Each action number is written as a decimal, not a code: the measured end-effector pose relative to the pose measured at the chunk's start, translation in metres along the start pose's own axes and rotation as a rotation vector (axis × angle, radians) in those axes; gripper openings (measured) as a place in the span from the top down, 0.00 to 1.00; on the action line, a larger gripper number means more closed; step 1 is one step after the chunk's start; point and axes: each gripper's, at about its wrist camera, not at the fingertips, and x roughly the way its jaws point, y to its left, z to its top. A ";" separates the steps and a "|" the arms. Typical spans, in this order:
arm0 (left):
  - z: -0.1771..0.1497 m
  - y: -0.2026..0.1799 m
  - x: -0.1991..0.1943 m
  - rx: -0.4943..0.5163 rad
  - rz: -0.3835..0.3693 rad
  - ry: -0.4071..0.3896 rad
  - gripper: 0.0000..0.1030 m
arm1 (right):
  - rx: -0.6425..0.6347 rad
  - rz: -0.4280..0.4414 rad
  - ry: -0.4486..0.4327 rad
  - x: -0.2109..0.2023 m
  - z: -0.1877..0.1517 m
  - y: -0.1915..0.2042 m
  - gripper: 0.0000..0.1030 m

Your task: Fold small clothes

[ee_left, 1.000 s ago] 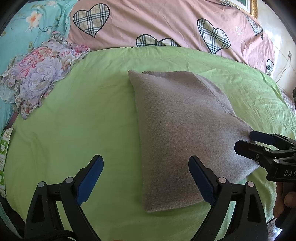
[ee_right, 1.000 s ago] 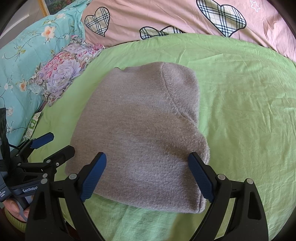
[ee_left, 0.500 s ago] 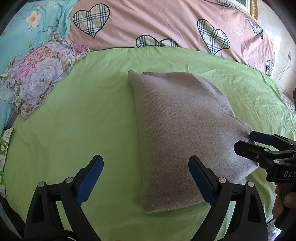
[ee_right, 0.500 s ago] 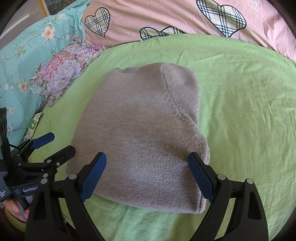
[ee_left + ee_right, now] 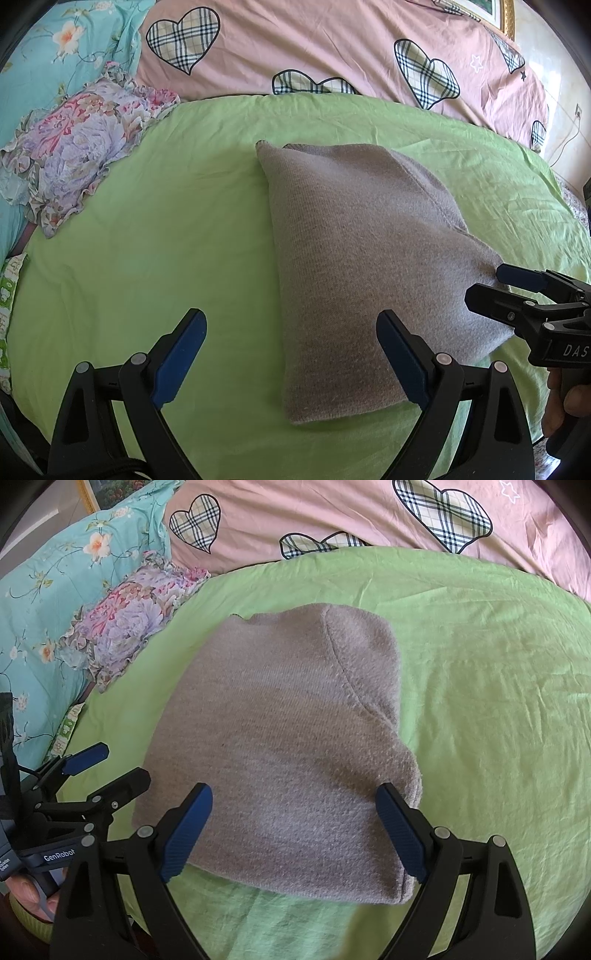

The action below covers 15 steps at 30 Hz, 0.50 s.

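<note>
While tongs (image 5: 291, 354) gape, sweater (image 5: 369, 266) folded

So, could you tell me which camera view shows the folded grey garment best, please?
The right wrist view: the grey garment lies centred and whole, its curved seam plain. In the left wrist view it sits off to the right, partly behind a finger.

The right gripper (image 5: 491, 284) ran off the left view's right edge, its handle and the hand (image 5: 561, 410) cut short. The picture frame (image 5: 495, 11) showed only a gilt corner. The sweater (image 5: 280, 746) hid its own folded-under layers.
</note>
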 end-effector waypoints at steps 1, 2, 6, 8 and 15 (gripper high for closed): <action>0.000 0.000 0.000 0.000 0.000 0.000 0.09 | -0.001 0.000 0.000 0.000 0.000 0.001 0.13; 0.000 0.001 0.000 0.000 0.000 0.001 0.09 | 0.000 -0.001 0.000 0.000 0.000 0.000 0.13; -0.001 0.001 0.001 -0.002 -0.002 0.003 0.09 | 0.000 0.000 0.000 0.000 0.000 0.000 0.13; -0.001 0.001 0.001 -0.003 -0.003 0.004 0.09 | 0.001 0.000 0.000 0.000 0.000 0.001 0.13; 0.000 0.001 0.001 -0.002 -0.004 0.003 0.09 | -0.001 0.002 0.000 0.000 0.001 -0.001 0.13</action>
